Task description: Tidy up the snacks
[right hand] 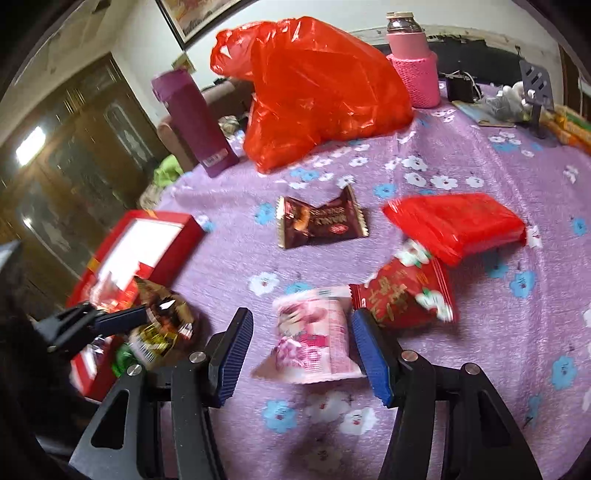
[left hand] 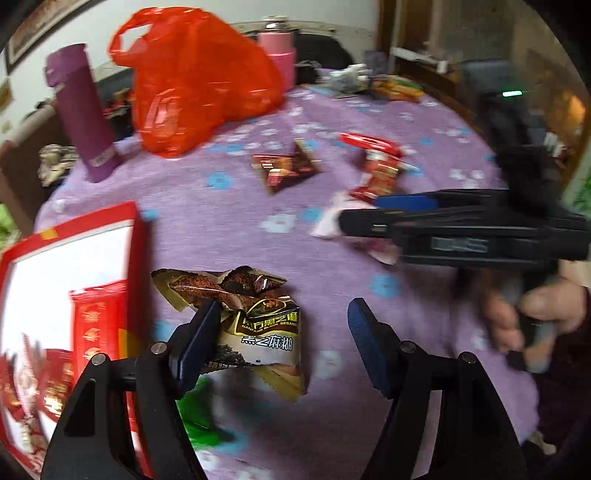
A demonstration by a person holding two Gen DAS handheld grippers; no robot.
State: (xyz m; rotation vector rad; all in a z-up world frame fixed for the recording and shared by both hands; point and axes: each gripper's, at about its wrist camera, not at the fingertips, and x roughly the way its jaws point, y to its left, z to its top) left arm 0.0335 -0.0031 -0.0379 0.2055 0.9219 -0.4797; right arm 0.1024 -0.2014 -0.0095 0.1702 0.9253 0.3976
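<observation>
Left gripper (left hand: 284,332) spread wide, black sesame packet (left hand: 258,332) against one finger, unclamped. Right gripper (right hand: 303,347) released around pink packet (right hand: 314,339), beside red box (right hand: 147,240) on desk (right hand: 480,369).

**A Cluttered Room Around a Flowered Table**

A purple flowered cloth (right hand: 461,155) covered the round table. White walls carried a framed picture (right hand: 192,14). A dark wooden cabinet (right hand: 74,155) with glazed doors stood at left, reflecting a bright light.
</observation>
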